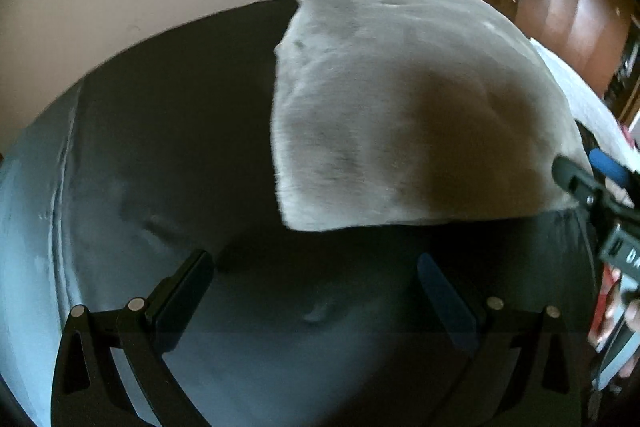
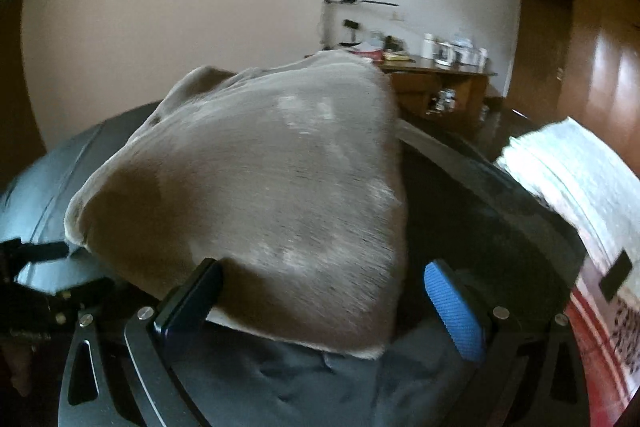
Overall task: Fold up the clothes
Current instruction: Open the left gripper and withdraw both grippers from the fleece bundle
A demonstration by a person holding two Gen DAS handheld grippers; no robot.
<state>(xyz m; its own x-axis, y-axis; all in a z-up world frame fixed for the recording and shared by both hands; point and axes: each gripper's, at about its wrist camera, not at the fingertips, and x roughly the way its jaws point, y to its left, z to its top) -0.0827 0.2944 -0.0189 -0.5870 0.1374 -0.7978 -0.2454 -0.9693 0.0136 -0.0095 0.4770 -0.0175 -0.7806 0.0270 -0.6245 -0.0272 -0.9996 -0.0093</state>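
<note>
A grey garment (image 1: 400,115) lies folded on a dark sheet (image 1: 168,147), with a straight near edge and left edge. My left gripper (image 1: 316,283) is open and empty, hovering just short of the garment's near left corner. My right gripper (image 2: 324,291) is open, with the garment's near corner (image 2: 304,227) lying between its fingers; the jaws stand wide and do not pinch it. The right gripper also shows at the right edge of the left wrist view (image 1: 592,187). The left gripper shows at the left edge of the right wrist view (image 2: 36,287).
A white patterned cloth (image 2: 580,179) lies to the right of the garment, with a red and white item (image 2: 600,327) nearer. A wooden desk (image 2: 440,83) with bottles stands by the far wall. Wooden doors (image 2: 600,67) are at the right.
</note>
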